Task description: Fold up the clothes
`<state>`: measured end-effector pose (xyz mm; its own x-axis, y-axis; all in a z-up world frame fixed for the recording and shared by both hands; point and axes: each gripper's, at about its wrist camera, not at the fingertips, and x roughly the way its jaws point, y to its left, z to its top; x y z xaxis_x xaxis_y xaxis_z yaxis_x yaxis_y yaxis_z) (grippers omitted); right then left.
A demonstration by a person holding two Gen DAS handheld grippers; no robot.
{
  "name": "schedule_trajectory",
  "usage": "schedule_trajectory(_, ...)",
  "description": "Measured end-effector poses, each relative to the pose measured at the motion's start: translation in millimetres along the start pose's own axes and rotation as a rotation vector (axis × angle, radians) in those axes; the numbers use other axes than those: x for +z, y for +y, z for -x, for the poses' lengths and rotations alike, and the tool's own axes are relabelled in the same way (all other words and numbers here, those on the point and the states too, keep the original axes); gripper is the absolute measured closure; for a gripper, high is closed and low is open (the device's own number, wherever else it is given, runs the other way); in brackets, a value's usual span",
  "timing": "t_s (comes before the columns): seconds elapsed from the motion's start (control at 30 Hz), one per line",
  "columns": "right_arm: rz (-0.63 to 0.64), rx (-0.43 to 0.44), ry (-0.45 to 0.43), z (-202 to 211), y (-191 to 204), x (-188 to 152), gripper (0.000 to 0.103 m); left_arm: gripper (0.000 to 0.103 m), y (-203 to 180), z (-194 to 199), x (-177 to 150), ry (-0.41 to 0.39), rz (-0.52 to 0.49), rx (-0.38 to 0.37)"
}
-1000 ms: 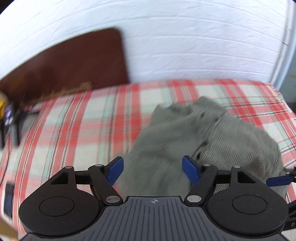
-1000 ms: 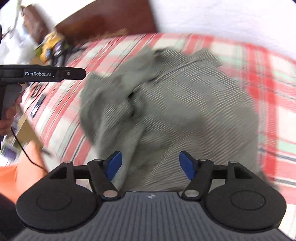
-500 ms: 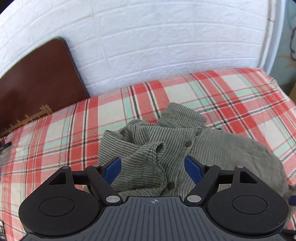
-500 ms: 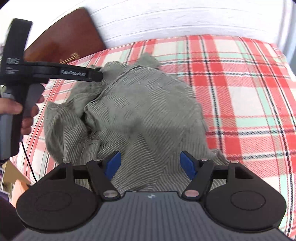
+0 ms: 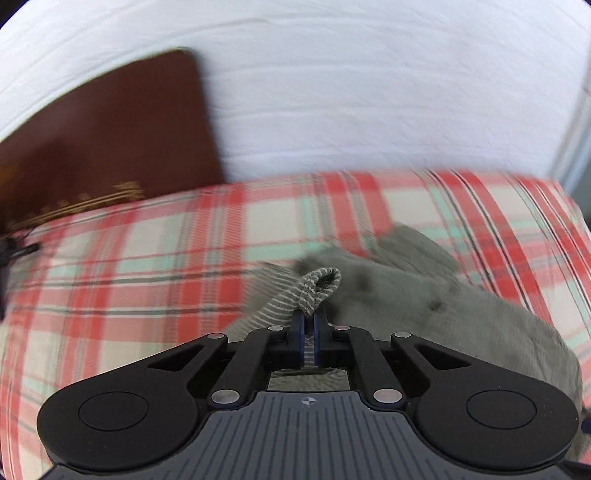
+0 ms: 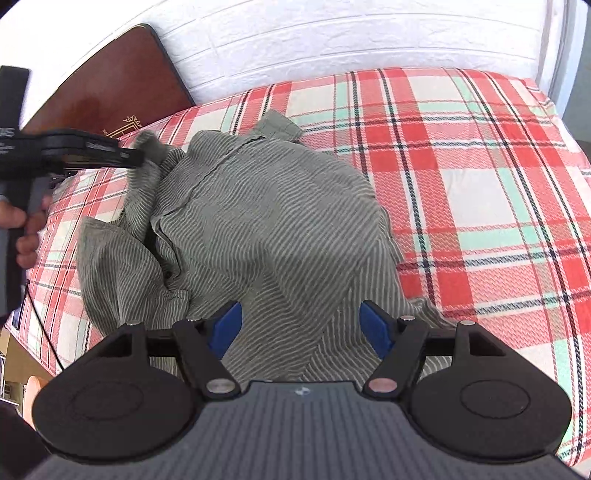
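A grey-green striped button shirt (image 6: pixel 258 229) lies crumpled on a red, cream and mint plaid bed cover (image 6: pixel 480 192). My left gripper (image 5: pixel 309 325) is shut on a fold of the shirt (image 5: pixel 317 286), which loops out above its blue pads. In the right wrist view the left gripper (image 6: pixel 138 157) reaches in from the left and pinches the shirt's upper left part, with a person's hand (image 6: pixel 22 229) on its handle. My right gripper (image 6: pixel 301 328) hangs open over the shirt's near edge, and no cloth sits between its blue pads (image 6: pixel 225 326).
A dark brown headboard (image 6: pixel 107 88) stands at the back left against a white brick wall (image 6: pixel 332 33). The bed's left edge (image 6: pixel 33 332) drops off near the person's hand. Bare plaid cover spreads to the right of the shirt.
The left gripper went from open to shut, pinching a fold of the shirt. Its view has shifted and blurred. The right gripper stays open over the shirt's near edge.
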<state>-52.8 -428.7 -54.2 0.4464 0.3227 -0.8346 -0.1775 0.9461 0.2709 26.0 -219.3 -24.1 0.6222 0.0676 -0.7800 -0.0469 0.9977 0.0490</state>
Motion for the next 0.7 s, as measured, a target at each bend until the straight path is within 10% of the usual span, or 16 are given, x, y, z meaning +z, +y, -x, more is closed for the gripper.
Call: schedule_trajectory(0.7, 0.058, -0.008, 0.017, -7, 18, 8, 0.029, 0.103, 162, -58, -9, 0.132, 0.158, 0.361)
